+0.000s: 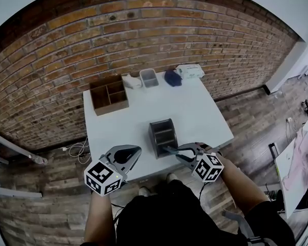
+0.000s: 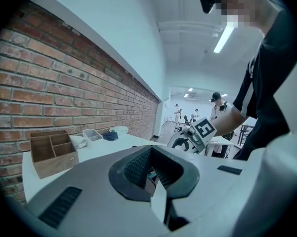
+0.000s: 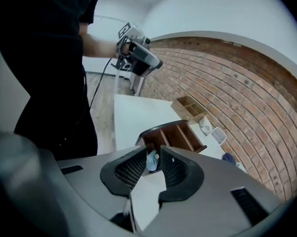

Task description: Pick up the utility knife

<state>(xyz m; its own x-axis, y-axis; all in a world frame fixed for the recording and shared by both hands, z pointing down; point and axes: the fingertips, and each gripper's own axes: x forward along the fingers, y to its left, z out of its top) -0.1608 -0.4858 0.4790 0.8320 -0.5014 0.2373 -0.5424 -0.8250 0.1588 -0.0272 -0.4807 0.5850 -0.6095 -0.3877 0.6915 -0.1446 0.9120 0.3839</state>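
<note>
The utility knife (image 3: pixel 151 160), light blue, is pinched between my right gripper's (image 3: pixel 153 164) jaws; only a short piece shows. From the head view it appears as a teal sliver (image 1: pixel 169 149) poking out of the right gripper (image 1: pixel 178 151) beside the dark divided organizer (image 1: pixel 162 136) at the white table's (image 1: pixel 205 117) front. My left gripper (image 1: pixel 133 154) hovers at the front edge, left of the organizer, jaws together with nothing in them. In the left gripper view its jaws (image 2: pixel 152 174) nearly meet.
At the table's back stand a wooden compartment box (image 1: pixel 108 95), a white cup-like item (image 1: pixel 132 81), a clear bin (image 1: pixel 149 78), a dark blue cloth (image 1: pixel 172 78) and a white packet (image 1: pixel 189 71). A brick wall (image 1: pixel 143 29) runs behind. A white frame (image 1: pixel 10 158) stands left.
</note>
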